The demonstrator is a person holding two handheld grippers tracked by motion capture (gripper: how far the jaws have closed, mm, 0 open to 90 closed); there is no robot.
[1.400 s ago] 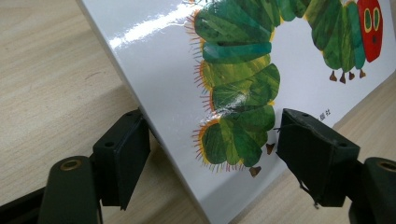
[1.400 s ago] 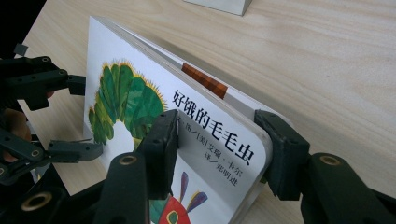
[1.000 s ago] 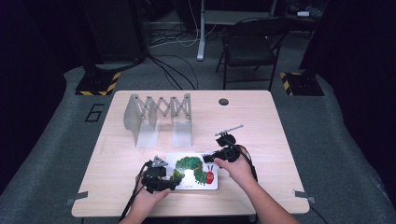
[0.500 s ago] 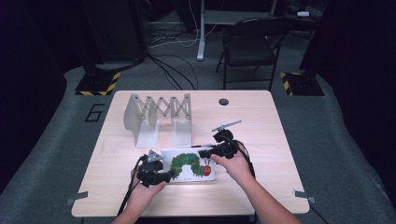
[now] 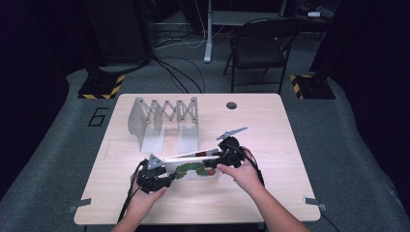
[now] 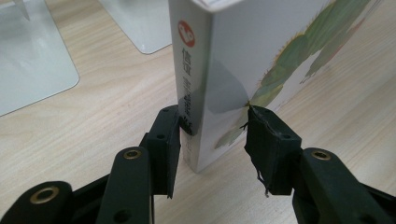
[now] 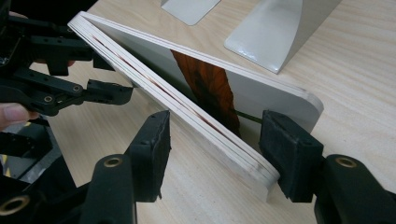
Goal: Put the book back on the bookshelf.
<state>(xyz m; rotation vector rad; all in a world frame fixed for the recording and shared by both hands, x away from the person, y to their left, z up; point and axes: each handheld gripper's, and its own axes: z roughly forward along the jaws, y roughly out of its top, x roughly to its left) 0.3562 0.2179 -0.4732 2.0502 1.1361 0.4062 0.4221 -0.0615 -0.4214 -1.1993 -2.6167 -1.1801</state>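
Observation:
A white board book (image 5: 193, 170) with a green caterpillar on its cover stands tilted on its long edge near the table's front. My left gripper (image 5: 167, 178) is at its spine end. In the left gripper view the jaws have just been closing, and both pads of the left gripper (image 6: 212, 135) press on the book (image 6: 233, 60) either side of the spine. My right gripper (image 5: 220, 162) is at the other end. Its jaws have just been opening: in the right gripper view the right gripper (image 7: 217, 144) straddles the book's (image 7: 196, 79) rounded corner with a gap at the left pad.
A grey metal expanding rack (image 5: 164, 121) stands behind the book, and its base plates (image 7: 280, 28) lie close to the book's far side. A dark round grommet (image 5: 231, 105) sits at the table's back edge. A folding chair (image 5: 258, 46) stands beyond the table.
The book has been tipped up from lying flat on the table to standing on its long edge. Both hands have stayed at its ends.

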